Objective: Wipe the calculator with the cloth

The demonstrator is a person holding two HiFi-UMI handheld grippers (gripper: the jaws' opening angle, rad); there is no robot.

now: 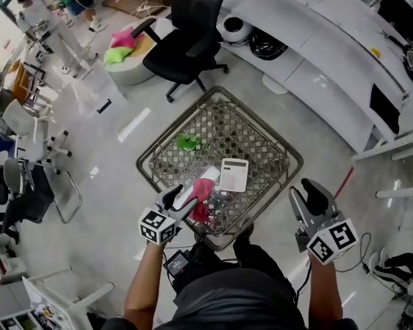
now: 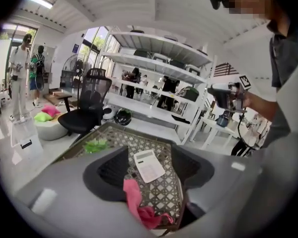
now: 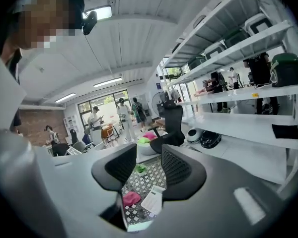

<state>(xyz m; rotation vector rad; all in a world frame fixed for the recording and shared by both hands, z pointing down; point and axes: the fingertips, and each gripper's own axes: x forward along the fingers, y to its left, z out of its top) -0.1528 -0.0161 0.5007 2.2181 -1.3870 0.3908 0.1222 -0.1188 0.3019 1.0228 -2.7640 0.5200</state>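
Table: a square table with a wire-lattice top stands on a pale, glossy floor, right in front of the person.
Calculator: a white calculator lies flat and face up on the lattice, towards the person's right of centre. It sits clear of both grippers.
Cloth: a pink cloth is bunched near the table's near edge, just beside the calculator on its left.
Left gripper: the left gripper points across the near edge of the table, its jaws wide apart. In its own view the cloth rises low in the gap, close to the left jaw, and neither pad presses on it. The calculator shows farther along the same gap.
Right gripper: the right gripper hangs off the table's near right side. Its jaws are apart with nothing between them, and the lattice shows through the gap.
Other item: a green crumpled thing rests on the far left part of the lattice, well apart from the cloth.
Background: a black office chair stands beyond the table, and white shelving runs along the right.
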